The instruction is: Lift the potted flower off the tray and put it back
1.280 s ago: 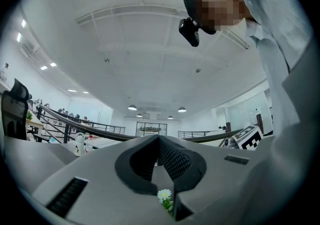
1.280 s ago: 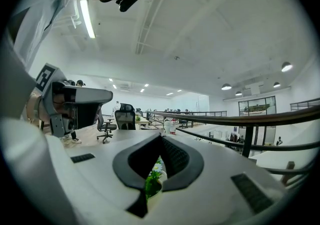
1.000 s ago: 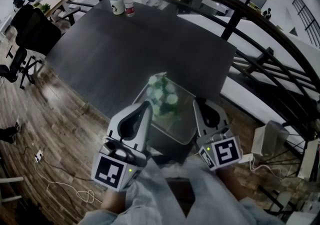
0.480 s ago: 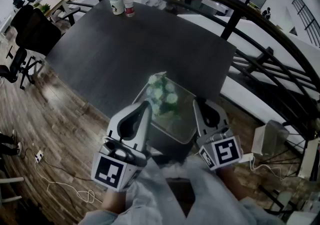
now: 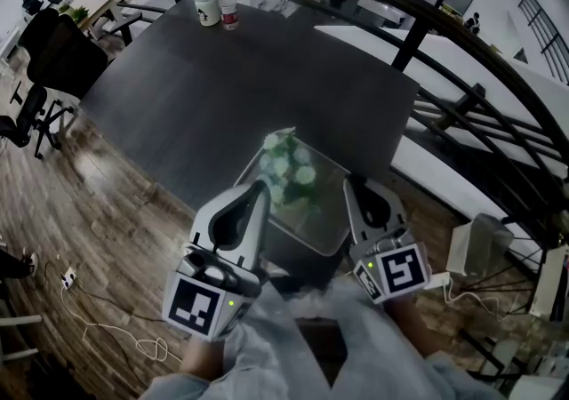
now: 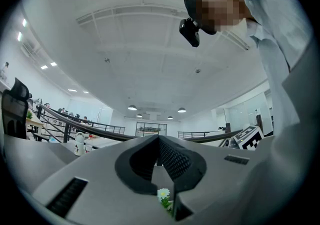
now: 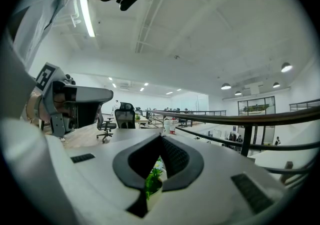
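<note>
The potted flower [image 5: 290, 172], white blooms over green leaves, stands on a shiny tray [image 5: 331, 208] at the near edge of the dark table [image 5: 240, 96]. My left gripper [image 5: 260, 187] is level beside the plant's left side, its jaws shut with nothing between them. My right gripper [image 5: 353, 183] is at the tray's right side, also shut and empty. In the left gripper view a white bloom [image 6: 163, 194] peeks below the closed left gripper [image 6: 159, 138]. In the right gripper view, leaves [image 7: 151, 178] show under the closed right gripper [image 7: 161, 137]. The pot itself is hidden.
Two bottles [image 5: 216, 4] stand at the table's far end. A dark curved railing [image 5: 418, 27] runs behind and right of the table. An office chair [image 5: 55, 59] is at the left on the wooden floor, with cables [image 5: 107, 323] nearby.
</note>
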Demonstrator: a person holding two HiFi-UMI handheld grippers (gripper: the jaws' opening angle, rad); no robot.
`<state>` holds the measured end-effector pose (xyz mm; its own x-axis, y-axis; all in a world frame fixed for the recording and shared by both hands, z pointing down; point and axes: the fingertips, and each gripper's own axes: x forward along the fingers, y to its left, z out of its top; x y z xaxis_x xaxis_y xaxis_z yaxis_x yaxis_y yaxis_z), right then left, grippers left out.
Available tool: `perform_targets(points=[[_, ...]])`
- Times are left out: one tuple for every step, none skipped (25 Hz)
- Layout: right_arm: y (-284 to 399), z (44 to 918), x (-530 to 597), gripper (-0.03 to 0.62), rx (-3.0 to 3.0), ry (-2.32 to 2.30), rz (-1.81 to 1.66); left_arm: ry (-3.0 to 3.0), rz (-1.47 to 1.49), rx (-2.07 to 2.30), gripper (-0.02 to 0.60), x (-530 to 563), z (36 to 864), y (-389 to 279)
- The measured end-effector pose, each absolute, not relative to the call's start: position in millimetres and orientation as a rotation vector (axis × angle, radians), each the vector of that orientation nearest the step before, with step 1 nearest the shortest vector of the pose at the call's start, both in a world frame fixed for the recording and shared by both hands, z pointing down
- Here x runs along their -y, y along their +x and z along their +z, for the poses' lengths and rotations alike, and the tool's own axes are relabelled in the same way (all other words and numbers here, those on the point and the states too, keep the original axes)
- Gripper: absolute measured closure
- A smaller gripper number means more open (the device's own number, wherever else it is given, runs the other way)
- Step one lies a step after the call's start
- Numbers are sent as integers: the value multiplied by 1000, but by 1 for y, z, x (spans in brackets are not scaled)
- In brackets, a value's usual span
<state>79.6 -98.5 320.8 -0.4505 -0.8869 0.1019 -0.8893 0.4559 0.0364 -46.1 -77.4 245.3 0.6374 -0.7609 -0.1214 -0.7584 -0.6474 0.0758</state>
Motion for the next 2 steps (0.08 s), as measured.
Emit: perform_targets(points=[[79, 321, 98, 591, 2589, 1585, 34, 2827, -221, 1310, 583, 77, 246, -46], [79, 321, 99, 591, 2589, 1584, 35, 2827, -219, 1309, 583, 77, 246, -46]])
